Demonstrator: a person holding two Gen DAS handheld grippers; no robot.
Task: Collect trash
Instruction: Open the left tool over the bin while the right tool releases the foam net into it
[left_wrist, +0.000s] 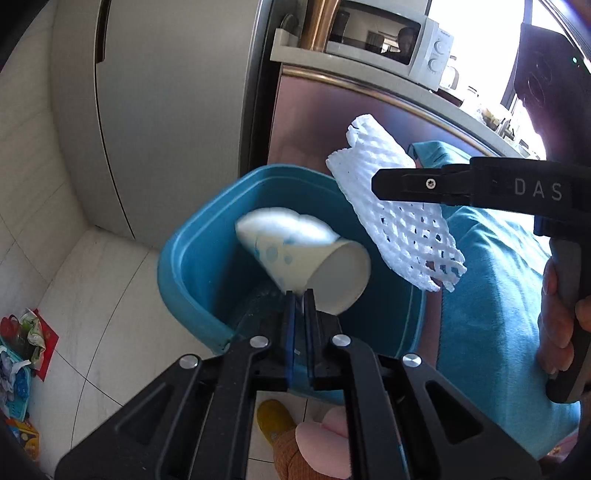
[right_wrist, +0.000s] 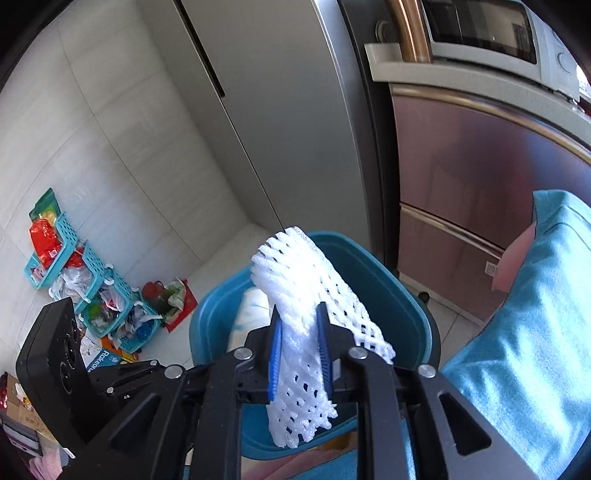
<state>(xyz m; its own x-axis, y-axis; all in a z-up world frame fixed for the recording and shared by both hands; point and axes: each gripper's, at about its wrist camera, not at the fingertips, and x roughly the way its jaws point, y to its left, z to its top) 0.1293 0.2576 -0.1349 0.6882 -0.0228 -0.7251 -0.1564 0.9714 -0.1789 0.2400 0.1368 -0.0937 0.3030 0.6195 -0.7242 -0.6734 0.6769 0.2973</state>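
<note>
Left gripper (left_wrist: 300, 295) has its jaws pinching the rim of a paper cup (left_wrist: 306, 258), right gripper (right_wrist: 300, 325) has its jaws around a white foam net (right_wrist: 306, 314). Both hang right over the blue bin (left_wrist: 192, 258), presumably so they drop straight in.

text: "DAS" | on: right tool (left_wrist: 380, 183) body
</note>
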